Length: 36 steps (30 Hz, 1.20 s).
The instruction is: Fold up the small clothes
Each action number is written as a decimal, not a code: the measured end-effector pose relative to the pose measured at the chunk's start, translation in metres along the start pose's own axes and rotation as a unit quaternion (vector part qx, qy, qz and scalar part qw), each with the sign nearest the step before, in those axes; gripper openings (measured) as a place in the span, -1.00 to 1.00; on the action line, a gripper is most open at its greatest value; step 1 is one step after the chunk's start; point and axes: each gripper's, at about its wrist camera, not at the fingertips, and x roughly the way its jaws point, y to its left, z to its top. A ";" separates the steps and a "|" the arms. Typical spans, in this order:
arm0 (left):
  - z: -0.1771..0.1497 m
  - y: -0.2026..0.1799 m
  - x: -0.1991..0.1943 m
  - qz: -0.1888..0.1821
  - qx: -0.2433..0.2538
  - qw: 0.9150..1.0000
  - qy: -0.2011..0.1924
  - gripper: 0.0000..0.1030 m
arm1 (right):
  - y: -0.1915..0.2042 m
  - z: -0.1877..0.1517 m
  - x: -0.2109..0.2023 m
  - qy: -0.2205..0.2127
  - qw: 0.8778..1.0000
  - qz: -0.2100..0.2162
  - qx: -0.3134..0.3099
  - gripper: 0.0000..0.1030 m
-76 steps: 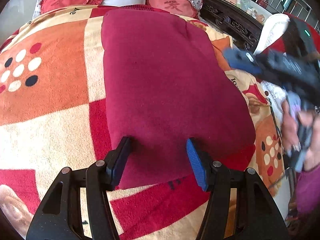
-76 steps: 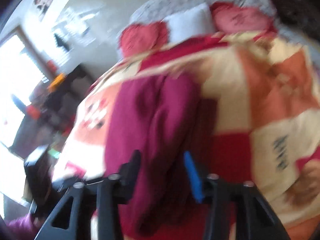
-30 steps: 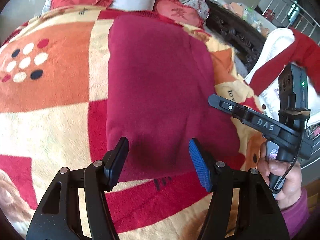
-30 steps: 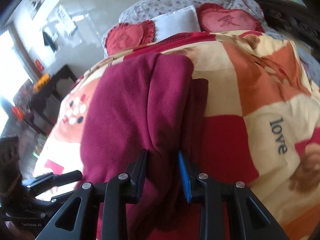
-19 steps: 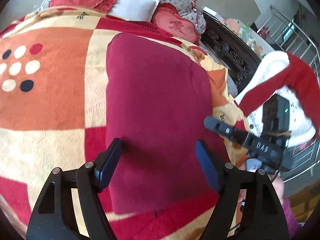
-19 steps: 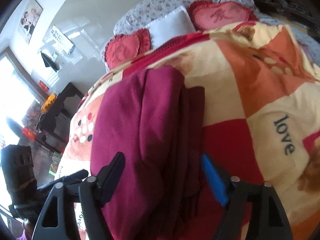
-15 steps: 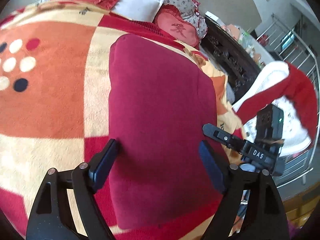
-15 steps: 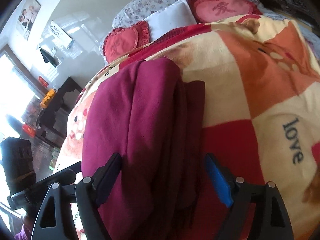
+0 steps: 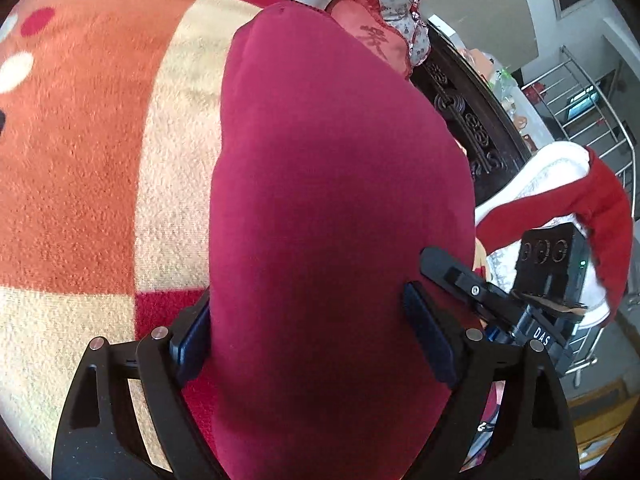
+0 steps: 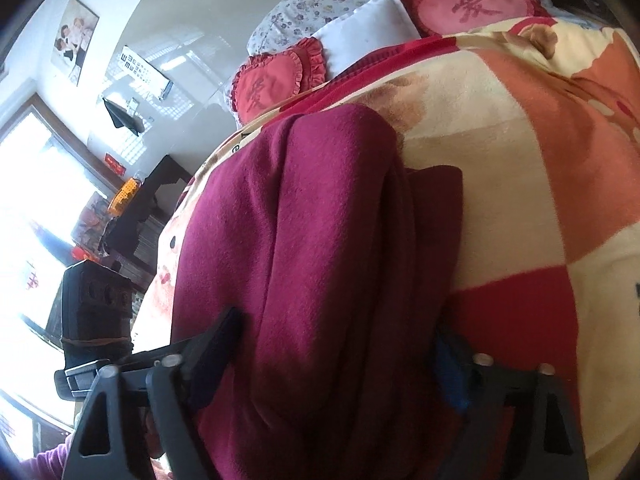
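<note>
A dark red fleece garment point(image 9: 320, 200) lies folded lengthwise on the patterned blanket point(image 9: 80, 140). My left gripper point(image 9: 308, 332) is open wide, its jaws on either side of the garment's near end. My right gripper point(image 10: 340, 344) is open wide too, straddling the same near end from the right side of the garment point(image 10: 320, 240), where stacked folded layers show. The right gripper's body point(image 9: 532, 300) shows at the right of the left wrist view; the left gripper's body point(image 10: 96, 320) shows at the left of the right wrist view.
Heart-shaped red cushions point(image 10: 276, 80) and a white pillow point(image 10: 368, 32) lie at the bed's head. A dark carved wooden bed frame point(image 9: 468, 120) runs along the right side. A red and white cloth point(image 9: 560, 188) hangs beyond it. A bright window point(image 10: 36, 200) is at the left.
My right gripper has let go of the garment's edge and opened wide. Both grippers moved forward and lower, so the garment's near end now sits between each pair of jaws.
</note>
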 end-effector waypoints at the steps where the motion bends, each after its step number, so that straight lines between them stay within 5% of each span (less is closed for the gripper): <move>1: -0.001 -0.004 -0.004 0.002 0.004 1.000 -0.003 0.56 | 0.001 0.000 -0.003 -0.002 1.000 0.001 0.001 0.20; 4: -0.005 -0.012 -0.021 -0.002 0.013 1.000 -0.013 0.30 | 0.015 -0.001 -0.018 -0.013 1.000 0.005 -0.005 0.06; 10: -0.026 -0.028 -0.077 0.014 0.011 1.000 0.001 0.28 | 0.059 -0.009 -0.039 0.013 0.999 0.042 -0.006 0.04; 18: -0.081 -0.005 -0.126 0.089 -0.024 0.996 0.016 0.28 | 0.091 -0.058 -0.019 0.078 0.993 0.084 0.013 0.04; 23: -0.106 0.024 -0.111 0.129 -0.039 0.990 0.033 0.30 | 0.091 -0.081 0.009 0.116 0.993 0.000 -0.021 0.19; 28: -0.112 0.014 -0.121 0.159 -0.018 0.987 0.009 0.48 | 0.112 -0.080 -0.047 0.078 0.993 -0.020 -0.088 0.19; 31: -0.116 0.009 -0.123 0.183 -0.001 0.983 -0.005 0.48 | 0.145 -0.084 -0.074 0.070 0.986 0.007 -0.148 0.01; 36: -0.119 -0.002 -0.134 0.218 0.021 0.975 -0.047 0.48 | 0.171 -0.121 -0.061 0.092 0.971 -0.010 -0.222 -0.11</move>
